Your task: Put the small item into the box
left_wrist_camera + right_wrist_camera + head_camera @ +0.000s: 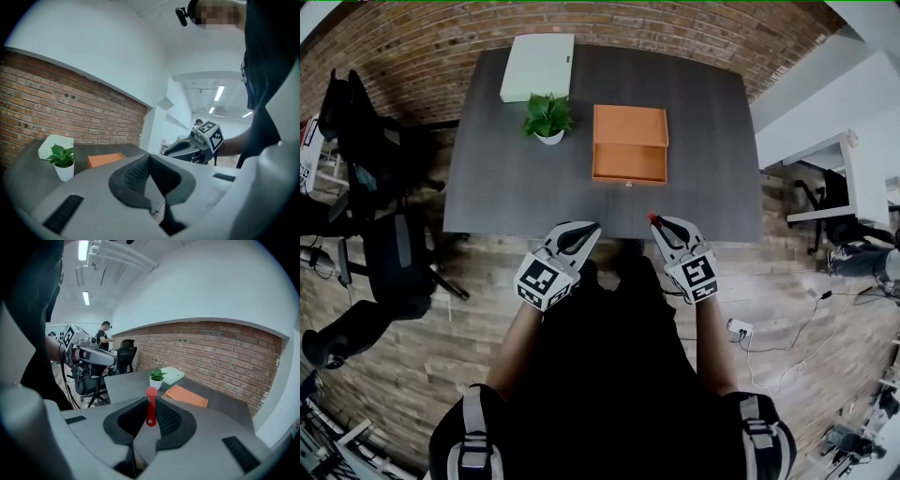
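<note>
The right hand-held gripper [662,225] clamps a small red item [151,408]. The left hand-held gripper [581,232] has its jaws together, empty, at the counter's [506,187] near edge.

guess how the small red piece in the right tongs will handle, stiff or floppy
Probably stiff: the red piece stands straight up out of the right tongs with no droop. Likely light, being thin and small. Pinched only at its lower end, it might pivot or slip if bumped.

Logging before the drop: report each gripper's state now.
Left gripper: closed, empty.
Right gripper: closed on a small red tag-shaped item.
</note>
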The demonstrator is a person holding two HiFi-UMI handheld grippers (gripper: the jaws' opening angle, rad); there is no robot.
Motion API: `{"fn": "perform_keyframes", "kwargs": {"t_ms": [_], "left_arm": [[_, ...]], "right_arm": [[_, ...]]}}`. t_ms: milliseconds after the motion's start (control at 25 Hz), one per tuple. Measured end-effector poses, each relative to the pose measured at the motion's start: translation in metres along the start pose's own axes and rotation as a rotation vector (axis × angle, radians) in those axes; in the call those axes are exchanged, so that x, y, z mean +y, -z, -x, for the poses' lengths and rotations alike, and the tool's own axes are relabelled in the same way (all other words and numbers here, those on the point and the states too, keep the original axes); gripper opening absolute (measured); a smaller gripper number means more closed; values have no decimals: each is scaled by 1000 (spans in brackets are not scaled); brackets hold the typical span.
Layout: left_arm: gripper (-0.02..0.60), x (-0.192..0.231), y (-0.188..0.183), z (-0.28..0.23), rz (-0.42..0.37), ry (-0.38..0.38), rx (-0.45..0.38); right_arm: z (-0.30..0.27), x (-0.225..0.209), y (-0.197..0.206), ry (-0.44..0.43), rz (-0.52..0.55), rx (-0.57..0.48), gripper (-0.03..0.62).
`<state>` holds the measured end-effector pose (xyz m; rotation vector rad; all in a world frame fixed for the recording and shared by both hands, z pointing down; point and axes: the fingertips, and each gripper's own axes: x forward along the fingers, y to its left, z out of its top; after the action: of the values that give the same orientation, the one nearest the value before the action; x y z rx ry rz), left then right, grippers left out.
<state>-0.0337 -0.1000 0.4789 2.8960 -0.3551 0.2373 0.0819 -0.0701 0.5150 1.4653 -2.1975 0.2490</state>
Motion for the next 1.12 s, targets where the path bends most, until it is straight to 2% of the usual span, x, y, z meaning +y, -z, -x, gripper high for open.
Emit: {"fn": "perform_keyframes", "kwargs": {"t_ms": [200, 440, 1120], "left_arm": [[23, 9, 5, -4, 21, -35, 5], [23, 29, -1, -18, 32, -85, 8], [23, 68, -12, -61, 65, -141, 36]], "right_arm": [[-12, -7, 7, -38, 6, 20, 66], [-38, -25, -4, -94, 30, 0, 66], [-88, -70, -16, -195, 56, 22, 66]]}}
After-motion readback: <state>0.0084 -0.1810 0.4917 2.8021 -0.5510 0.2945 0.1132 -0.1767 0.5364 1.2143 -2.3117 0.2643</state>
